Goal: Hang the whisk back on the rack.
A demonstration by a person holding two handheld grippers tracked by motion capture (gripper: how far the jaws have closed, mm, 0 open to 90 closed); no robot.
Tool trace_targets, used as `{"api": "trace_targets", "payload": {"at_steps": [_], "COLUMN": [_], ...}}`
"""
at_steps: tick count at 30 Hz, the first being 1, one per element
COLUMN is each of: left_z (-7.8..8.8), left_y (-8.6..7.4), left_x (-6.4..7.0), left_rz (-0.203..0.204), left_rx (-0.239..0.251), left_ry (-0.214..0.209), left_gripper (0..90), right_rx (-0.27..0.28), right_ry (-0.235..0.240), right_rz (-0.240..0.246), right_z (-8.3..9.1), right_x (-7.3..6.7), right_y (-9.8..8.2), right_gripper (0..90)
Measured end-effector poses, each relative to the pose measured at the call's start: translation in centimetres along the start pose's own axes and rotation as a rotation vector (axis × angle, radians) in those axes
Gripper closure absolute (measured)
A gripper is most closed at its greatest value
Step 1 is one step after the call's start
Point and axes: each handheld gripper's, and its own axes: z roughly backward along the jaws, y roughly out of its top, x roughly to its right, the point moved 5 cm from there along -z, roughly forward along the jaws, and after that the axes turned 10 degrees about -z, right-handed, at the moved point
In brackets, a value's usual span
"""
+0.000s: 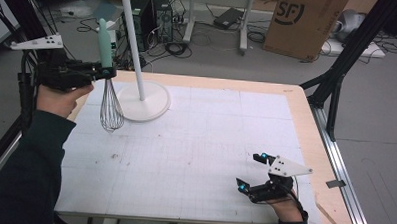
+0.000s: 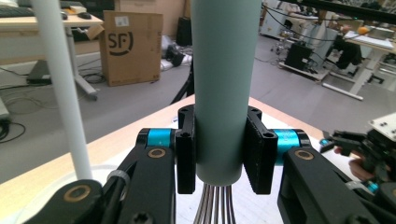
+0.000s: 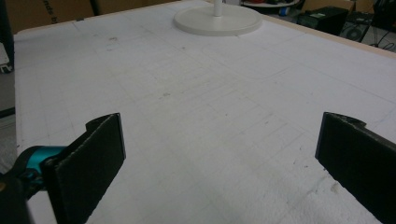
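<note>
Left gripper clamps whisk handle, wires hanging below | right gripper open

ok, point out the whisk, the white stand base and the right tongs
whisk (image 1: 111, 111): high view, on the wire loops.
white stand base (image 1: 154, 104): high view, on the round foot's bare right side.
right tongs (image 1: 250, 171): high view, midway between the open tips.
</note>
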Motion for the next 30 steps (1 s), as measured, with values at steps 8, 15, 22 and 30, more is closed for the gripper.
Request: {"api": "trace_targets", "payload": {"at_steps": [8, 15, 22, 30], "left_z": [-0.6, -1.0, -1.3, -1.8], "left_y": [0.7, 1.0, 1.7, 2.7], "left_x": [-1.7, -2.9, -3.8, -5.0], "left_rz": [0.019, 0.044, 0.06, 0.067], "left_rx": [-0.005, -0.012, 0.003, 0.029], "left_ry": [0.043, 0.064, 0.078, 0.095], "left_gripper": [69.4, 69.4, 69.4, 69.4], "right_rx": [-0.004, -0.005, -0.004, -0.003], "right_ry": [-0.001, -0.001, -0.004, -0.007], "right_rz": [-0.006, -0.004, -0.004, -0.008], "right_z": [0.0, 0.0, 0.0, 0.1], "right_x": [0.1, 0.2, 0.3, 0.3], "right_y": [-0.1, -0.1, -0.1, -0.1], "right_gripper": [0.4, 0.4, 0.4, 0.4]}}
